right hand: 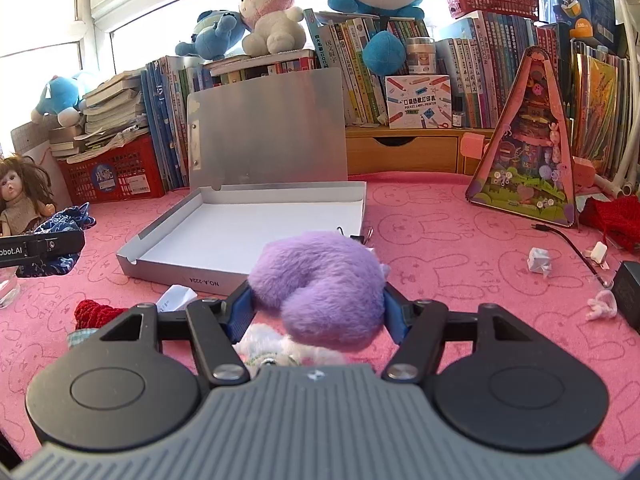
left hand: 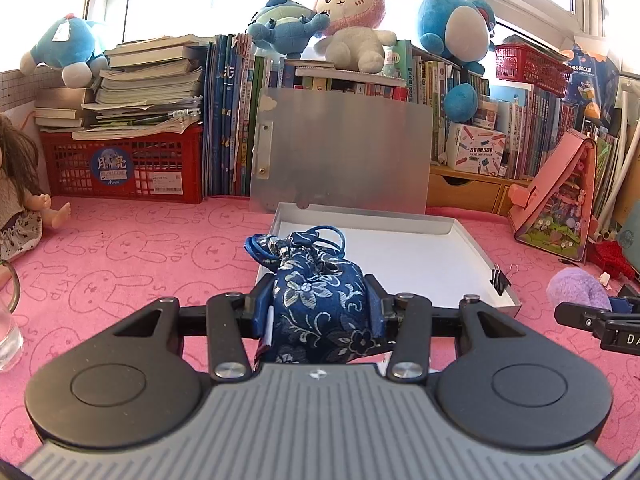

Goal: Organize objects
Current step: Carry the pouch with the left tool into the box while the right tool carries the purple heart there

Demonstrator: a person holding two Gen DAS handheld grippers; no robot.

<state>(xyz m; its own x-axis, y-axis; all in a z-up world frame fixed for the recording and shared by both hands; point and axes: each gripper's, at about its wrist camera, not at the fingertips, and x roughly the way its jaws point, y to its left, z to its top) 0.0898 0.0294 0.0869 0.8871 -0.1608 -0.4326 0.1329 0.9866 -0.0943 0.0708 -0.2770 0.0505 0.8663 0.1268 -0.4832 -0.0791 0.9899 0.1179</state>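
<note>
Clamped in the left gripper (left hand: 320, 308) is the blue brocade pouch (left hand: 320, 304), at the near-left corner of the open box (left hand: 460, 226), which lies straight ahead. To its right, the right gripper (right hand: 316, 308) grips the purple plush (right hand: 324, 284), beside the box's near-right corner; the left appears nearer.

Plush rabbit (left hand: 352, 20) atop shelved books (left hand: 228, 120), red crate (left hand: 124, 164), doll (right hand: 24, 196)

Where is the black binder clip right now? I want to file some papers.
In the left wrist view the binder clip is clipped onto the right edge of the open box, near its front corner, beside the purple plush.
</note>
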